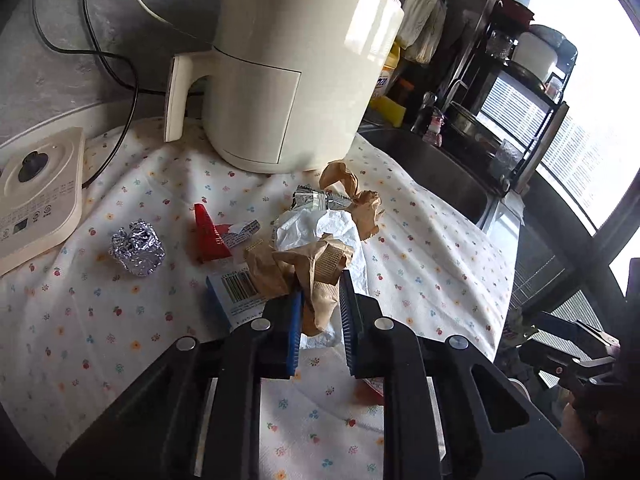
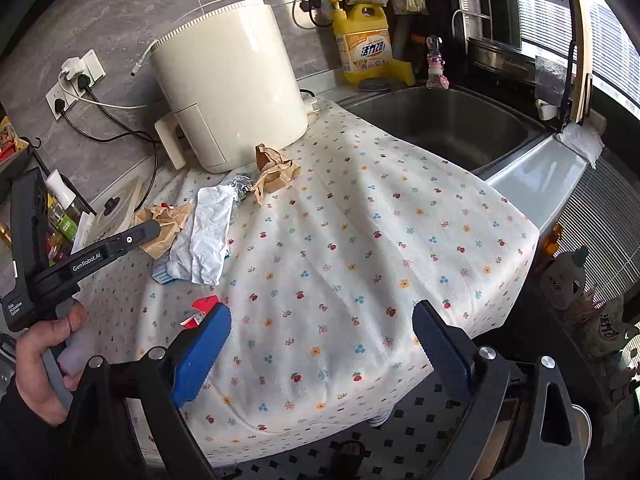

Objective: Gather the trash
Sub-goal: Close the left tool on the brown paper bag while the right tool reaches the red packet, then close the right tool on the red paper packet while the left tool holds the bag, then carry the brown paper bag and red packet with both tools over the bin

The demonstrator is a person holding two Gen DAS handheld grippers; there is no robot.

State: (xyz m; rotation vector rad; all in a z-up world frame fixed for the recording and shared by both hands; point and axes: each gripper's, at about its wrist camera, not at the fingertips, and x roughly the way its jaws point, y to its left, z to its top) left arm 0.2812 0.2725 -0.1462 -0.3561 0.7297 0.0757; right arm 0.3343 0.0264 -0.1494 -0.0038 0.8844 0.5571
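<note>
Floral tablecloth [image 2: 360, 240], left gripper [image 1: 320, 312] jaws around crumpled brown paper [image 1: 316, 276], right gripper [image 2: 322, 344] agape

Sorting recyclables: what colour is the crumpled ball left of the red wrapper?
Shiny silver: a crumpled foil ball, clearest in the left wrist view.

Ahead of the left gripper [image 1: 320, 316] lies crumpled paper [image 1: 316, 268]; a foil ball [image 1: 138, 246] sits left, an air fryer [image 1: 288, 68] beyond, a sink [image 2: 440, 120] right.
</note>
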